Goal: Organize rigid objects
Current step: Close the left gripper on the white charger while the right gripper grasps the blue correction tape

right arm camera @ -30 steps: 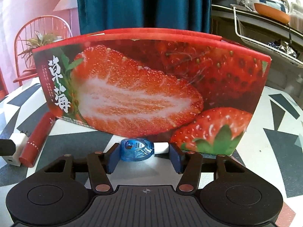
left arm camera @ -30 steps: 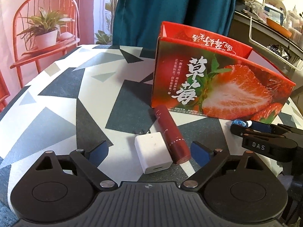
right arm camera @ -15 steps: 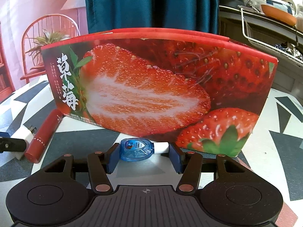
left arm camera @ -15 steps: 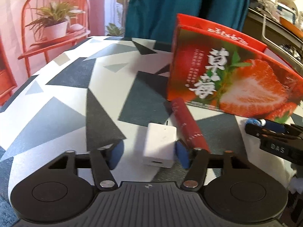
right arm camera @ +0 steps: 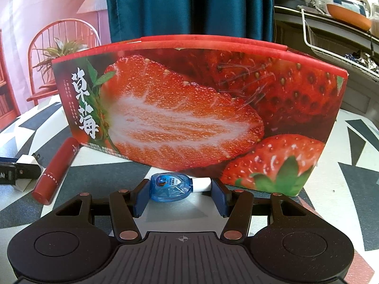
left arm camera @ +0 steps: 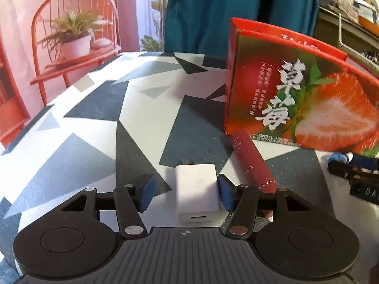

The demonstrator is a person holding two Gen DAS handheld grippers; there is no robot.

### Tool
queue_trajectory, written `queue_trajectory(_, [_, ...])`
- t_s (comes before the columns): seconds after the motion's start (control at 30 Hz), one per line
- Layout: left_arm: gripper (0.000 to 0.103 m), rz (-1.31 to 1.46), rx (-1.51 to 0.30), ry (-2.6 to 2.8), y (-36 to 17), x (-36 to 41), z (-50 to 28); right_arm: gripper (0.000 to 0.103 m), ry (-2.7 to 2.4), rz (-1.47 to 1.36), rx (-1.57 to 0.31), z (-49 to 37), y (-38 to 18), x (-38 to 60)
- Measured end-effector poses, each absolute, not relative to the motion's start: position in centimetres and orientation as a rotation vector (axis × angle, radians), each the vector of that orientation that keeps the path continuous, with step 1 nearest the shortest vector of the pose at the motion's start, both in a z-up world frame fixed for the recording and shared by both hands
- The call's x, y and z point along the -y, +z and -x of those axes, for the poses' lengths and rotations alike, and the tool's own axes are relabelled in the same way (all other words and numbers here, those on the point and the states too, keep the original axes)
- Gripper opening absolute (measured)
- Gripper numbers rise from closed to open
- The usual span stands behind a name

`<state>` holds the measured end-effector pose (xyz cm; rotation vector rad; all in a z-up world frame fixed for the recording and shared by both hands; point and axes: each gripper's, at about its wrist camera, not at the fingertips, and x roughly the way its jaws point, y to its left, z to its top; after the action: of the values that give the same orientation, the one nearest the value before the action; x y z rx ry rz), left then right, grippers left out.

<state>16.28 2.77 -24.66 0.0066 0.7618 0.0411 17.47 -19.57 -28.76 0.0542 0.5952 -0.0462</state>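
A white charger block [left arm camera: 197, 192] lies on the patterned table between the fingers of my left gripper [left arm camera: 186, 193]. The right pad touches it and the left pad stands apart, so the jaws are open around it. A dark red tube [left arm camera: 252, 162] lies just right of it, against the strawberry box [left arm camera: 303, 94]. My right gripper [right arm camera: 178, 195] is shut on a small blue bottle with a white cap [right arm camera: 170, 187], held sideways in front of the box [right arm camera: 189, 108]. The red tube [right arm camera: 55, 171] and the charger [right arm camera: 26, 163] show at the left in the right wrist view.
The table [left arm camera: 94, 130] has a grey, black and white triangle pattern. A red chair with a potted plant [left arm camera: 73, 37] stands beyond its far left edge. A teal curtain [right arm camera: 189, 7] hangs behind. A wire rack [right arm camera: 336, 47] with clutter is at the right.
My left gripper has moved forward and swung left around the charger, with its jaws narrowing from wide open. My right gripper has kept the blue bottle and barely moved.
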Motion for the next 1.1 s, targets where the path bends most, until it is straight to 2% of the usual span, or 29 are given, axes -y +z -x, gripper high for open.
queue_trajectory(0.27, [0.056,-0.011,-0.734,0.037,-24.78,-2.76,-15.81,0.052,-0.043,-0.067,-0.592,-17.45,-28.77,19.66])
queue_trajectory(0.33, [0.038,-0.021,-0.724,0.011,-24.74,-2.45,-15.46,0.052,-0.043,-0.071,-0.59,-17.47,-28.77,19.7])
queue_trajectory(0.37, [0.037,-0.031,-0.72,-0.002,-24.72,-2.22,-15.37,0.052,-0.043,-0.071,-0.59,-17.48,-28.77,19.7])
queue_trajectory(1.1, [0.037,-0.034,-0.709,-0.017,-25.03,-2.54,-15.41,0.053,-0.054,-0.026,-0.601,-17.85,-28.84,18.82])
